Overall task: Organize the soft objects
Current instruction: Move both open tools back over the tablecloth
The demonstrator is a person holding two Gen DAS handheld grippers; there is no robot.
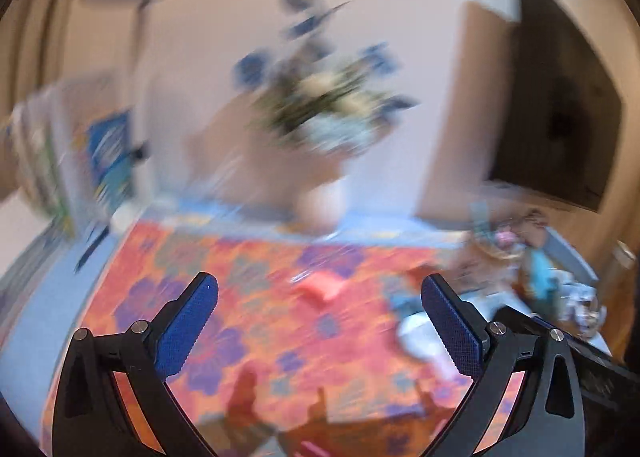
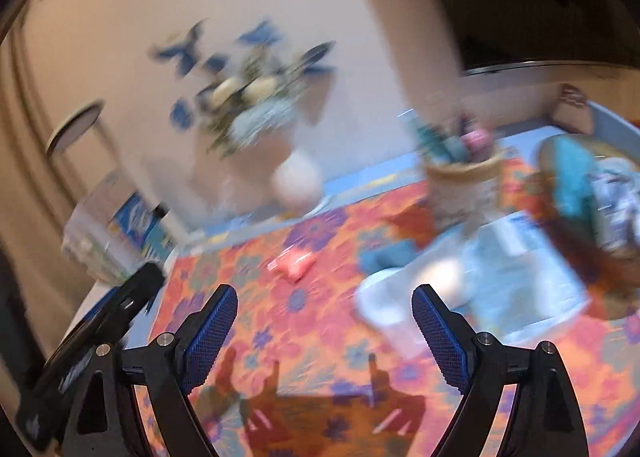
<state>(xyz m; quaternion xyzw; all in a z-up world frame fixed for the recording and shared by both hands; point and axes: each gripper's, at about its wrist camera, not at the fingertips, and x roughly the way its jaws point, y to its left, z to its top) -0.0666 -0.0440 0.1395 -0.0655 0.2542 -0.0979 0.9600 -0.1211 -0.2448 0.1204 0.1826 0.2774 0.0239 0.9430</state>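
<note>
Both views are motion-blurred. A small pink soft object (image 1: 322, 285) lies on the orange flowered tablecloth (image 1: 256, 337); it also shows in the right wrist view (image 2: 294, 263). My left gripper (image 1: 320, 327) is open and empty above the cloth, short of the pink object. My right gripper (image 2: 324, 333) is open and empty, also short of it. A white and light-blue soft pile (image 2: 480, 281) lies right of the right gripper, and shows at the left view's right (image 1: 420, 333). A basket with teal and patterned cloth (image 2: 592, 193) stands at far right.
A white vase of blue and cream flowers (image 1: 324, 193) stands at the table's back, also in the right wrist view (image 2: 298, 181). A woven cup with items (image 2: 460, 177) stands back right. Boxes (image 2: 120, 225) stand at back left. The left gripper's body (image 2: 92, 345) shows at left.
</note>
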